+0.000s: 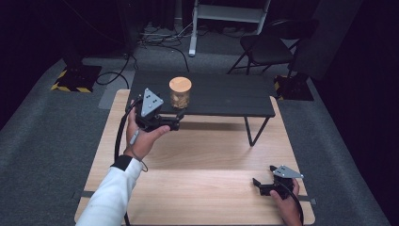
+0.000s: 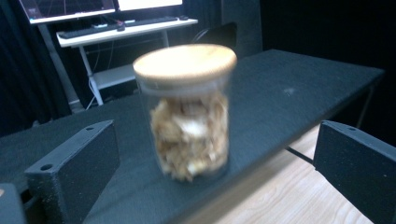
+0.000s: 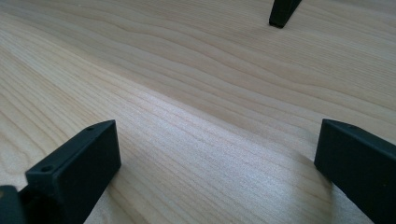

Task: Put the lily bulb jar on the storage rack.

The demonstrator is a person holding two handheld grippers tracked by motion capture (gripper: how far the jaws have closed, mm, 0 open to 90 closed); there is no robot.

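A person sits at a light wooden table (image 1: pixel 197 160), seen from above, with a handheld two-jaw gripper in each hand. A low black shelf (image 1: pixel 221 96) on thin metal legs stands on the far half of the table. Near the shelf's front left edge stands a clear glass jar (image 1: pixel 180 92), upright, closed with a round wooden lid (image 1: pixel 180 84) and filled with pale, flaky pieces (they are too blurred to identify).

The left gripper (image 1: pixel 179 117) is raised in the left hand (image 1: pixel 143 136), whose arm wears a white sleeve (image 1: pixel 110 197). It points at the jar from the front, its jaws just short of the shelf edge. In the left gripper view the jar (image 2: pixel 189 112) stands centred between the two black jaws, which are spread wide; neither jaw touches the glass, and the jar sits a little beyond them on the shelf top (image 2: pixel 289 88).

The right gripper (image 1: pixel 259 184) rests low at the near right corner of the table, held by the right hand (image 1: pixel 288 205). In the right gripper view its jaws are also wide apart, with bare wood grain (image 3: pixel 196 116) between them and one black shelf leg (image 3: pixel 282 11) at the top.
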